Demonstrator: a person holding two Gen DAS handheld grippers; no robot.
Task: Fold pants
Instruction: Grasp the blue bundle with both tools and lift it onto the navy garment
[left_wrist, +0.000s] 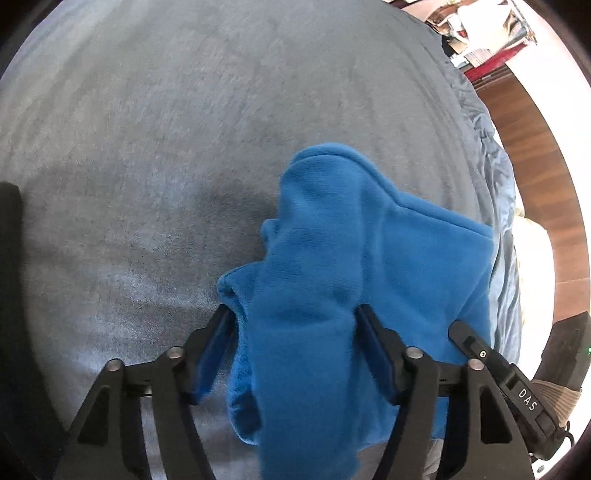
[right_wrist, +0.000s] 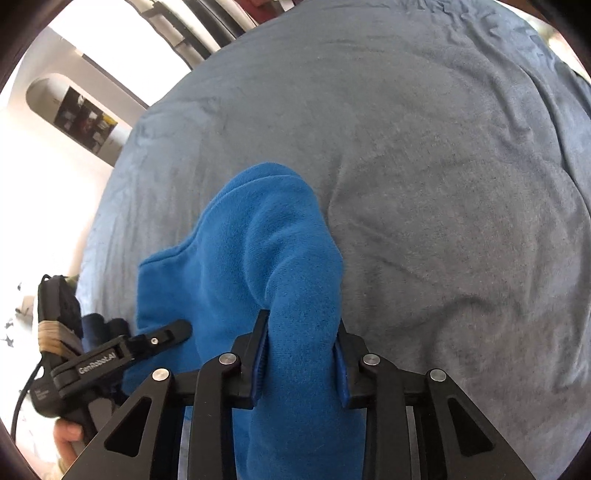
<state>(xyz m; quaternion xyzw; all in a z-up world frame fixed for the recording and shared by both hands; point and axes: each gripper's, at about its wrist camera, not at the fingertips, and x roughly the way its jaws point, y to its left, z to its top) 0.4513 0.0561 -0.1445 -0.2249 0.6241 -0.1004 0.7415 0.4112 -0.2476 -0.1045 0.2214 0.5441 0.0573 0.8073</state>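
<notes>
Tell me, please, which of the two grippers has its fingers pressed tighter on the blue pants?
The right gripper: its pads squeeze the blue pants from both sides, while the left gripper stands wider around the cloth.

Each camera sits on its own gripper, looking forward and steeply down along the two fingers, close above a grey-blue bedspread (left_wrist: 184, 147). The left wrist view has the bed edge and wooden floor (left_wrist: 535, 166) at its right. The right wrist view has a bright wall at its left. Both views share the blue pants (left_wrist: 351, 240) (right_wrist: 258, 240), and each shows the other gripper at its edge.
</notes>
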